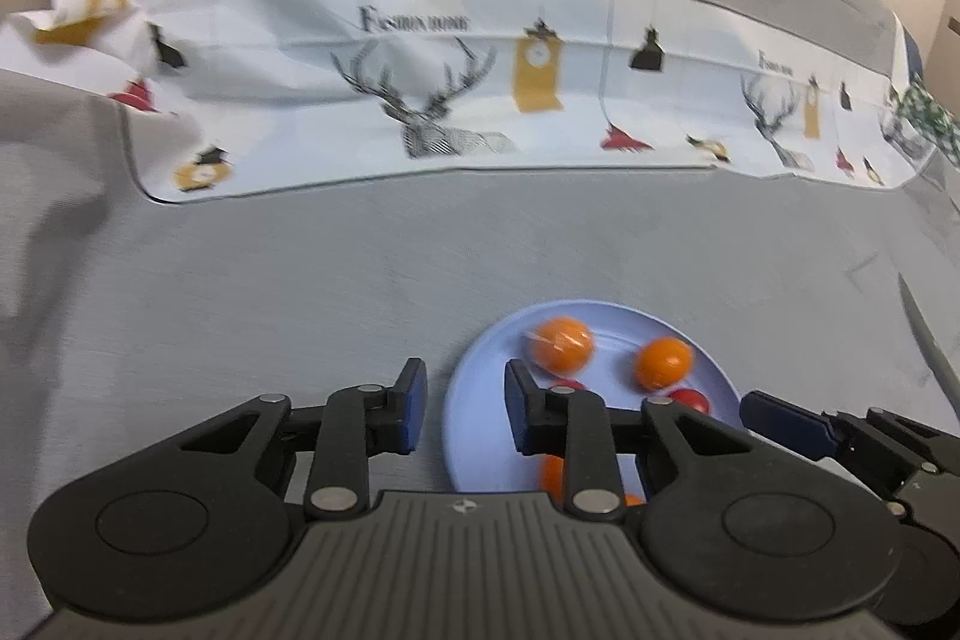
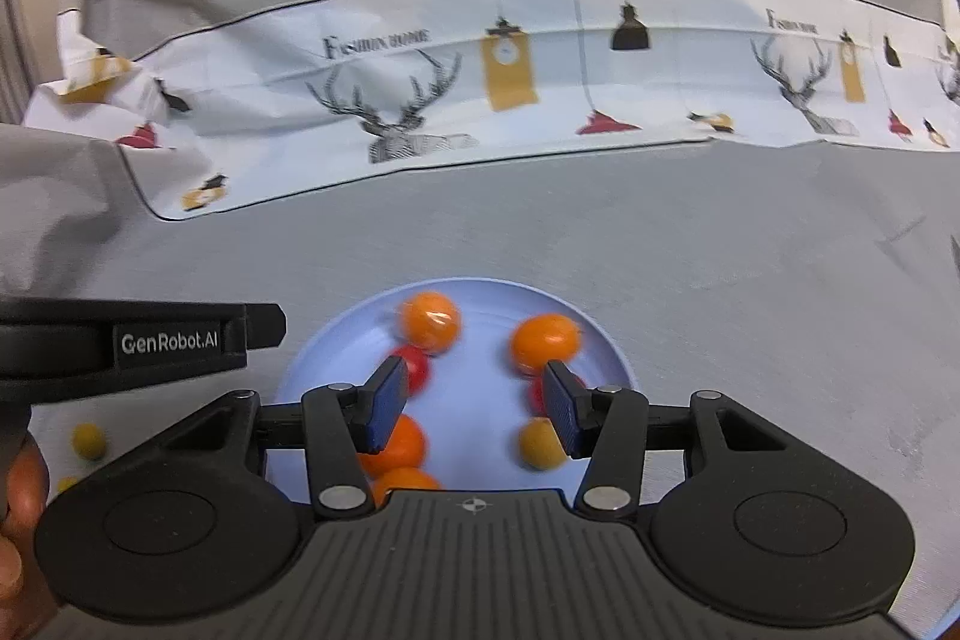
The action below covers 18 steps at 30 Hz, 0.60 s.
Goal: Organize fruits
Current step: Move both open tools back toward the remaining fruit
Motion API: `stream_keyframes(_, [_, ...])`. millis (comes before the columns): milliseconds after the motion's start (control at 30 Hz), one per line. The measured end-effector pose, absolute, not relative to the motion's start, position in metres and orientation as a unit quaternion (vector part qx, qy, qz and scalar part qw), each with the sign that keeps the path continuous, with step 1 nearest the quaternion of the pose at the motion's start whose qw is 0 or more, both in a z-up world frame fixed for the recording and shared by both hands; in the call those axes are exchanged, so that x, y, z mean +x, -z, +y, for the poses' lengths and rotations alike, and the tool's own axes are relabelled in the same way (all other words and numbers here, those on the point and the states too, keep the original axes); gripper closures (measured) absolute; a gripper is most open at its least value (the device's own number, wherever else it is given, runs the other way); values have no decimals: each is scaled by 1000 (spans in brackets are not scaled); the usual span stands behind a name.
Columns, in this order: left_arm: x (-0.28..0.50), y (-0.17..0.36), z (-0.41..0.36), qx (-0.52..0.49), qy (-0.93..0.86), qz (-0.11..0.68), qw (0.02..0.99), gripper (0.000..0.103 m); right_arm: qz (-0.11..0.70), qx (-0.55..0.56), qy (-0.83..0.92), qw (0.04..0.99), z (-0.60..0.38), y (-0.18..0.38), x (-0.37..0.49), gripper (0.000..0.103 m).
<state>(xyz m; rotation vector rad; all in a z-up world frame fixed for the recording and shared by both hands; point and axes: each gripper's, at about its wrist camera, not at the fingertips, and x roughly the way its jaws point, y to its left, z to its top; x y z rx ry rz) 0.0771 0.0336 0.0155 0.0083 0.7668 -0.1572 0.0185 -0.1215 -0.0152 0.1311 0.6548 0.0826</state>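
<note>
A light blue plate [image 2: 336,358] lies on the grey cloth and holds several oranges [image 2: 431,322], red tomatoes [image 2: 414,367] and a small yellow fruit [image 2: 539,443]. My right gripper [image 2: 474,403] is open and empty just above the plate's middle. My left gripper [image 1: 465,403] is open and empty over the plate's left rim [image 1: 474,400]; two oranges [image 1: 561,343] and a tomato [image 1: 690,398] show beyond it. The left gripper's body [image 2: 138,340] shows at the left in the right wrist view.
Two small yellow fruits [image 2: 89,439] lie on the cloth left of the plate. A white patterned cloth [image 1: 456,88] with deer prints runs across the back. The right gripper's finger [image 1: 786,421] reaches in at the right of the left wrist view.
</note>
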Motion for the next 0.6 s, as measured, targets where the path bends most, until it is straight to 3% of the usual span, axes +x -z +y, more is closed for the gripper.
stream_keyframes(100, [69, -27, 52, 2, 60, 366, 929, 78, 306, 61, -69, 948, -110, 10, 13, 52])
stream_keyframes(300, [52, -48, 94, 29, 32, 353, 935, 78, 279, 56, -147, 947, -79, 0, 0, 79])
stream_keyframes(600, [59, -32, 168, -99, -20, 413, 905, 78, 308, 27, -286, 907, -17, 6, -10, 80])
